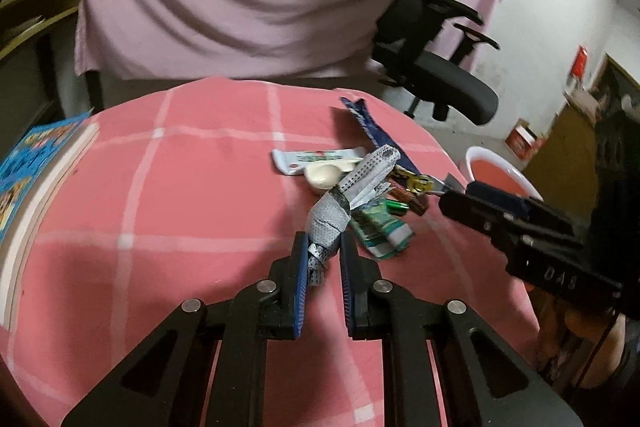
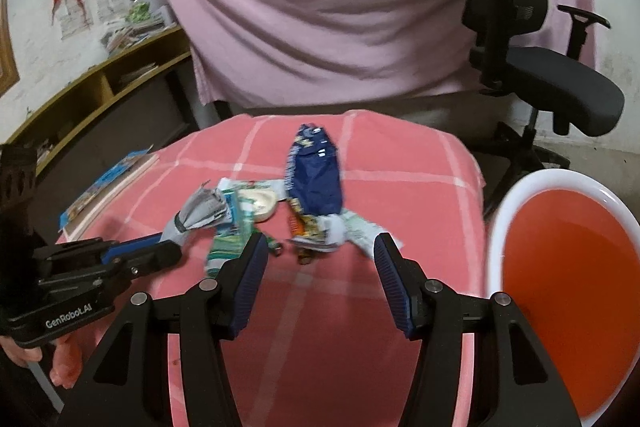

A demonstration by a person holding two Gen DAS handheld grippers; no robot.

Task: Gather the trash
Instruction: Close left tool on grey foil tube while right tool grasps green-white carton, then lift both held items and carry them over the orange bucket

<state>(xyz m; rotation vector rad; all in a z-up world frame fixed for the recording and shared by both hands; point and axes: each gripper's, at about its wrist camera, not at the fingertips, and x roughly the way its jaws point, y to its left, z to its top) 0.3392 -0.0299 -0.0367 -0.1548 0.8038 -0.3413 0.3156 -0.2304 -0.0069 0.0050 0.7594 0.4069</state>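
Low in the left wrist view, our left claw [image 1: 323, 247] pinches the crumpled grey dotted wrapper [image 1: 340, 203] at centre frame, above the pink checked desk [image 1: 180, 187]. We should keep the pinch firm while carrying toward the white-rimmed red bin [image 2: 568, 267] at right. Our right claw [image 2: 318, 247] hovers half-wide and empty over the remaining wrappers.

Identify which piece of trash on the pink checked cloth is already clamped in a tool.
The grey dotted wrapper: the left tool is shut on its twisted end. The dark blue snack bag and green-white wrapper lie loose on the cloth.
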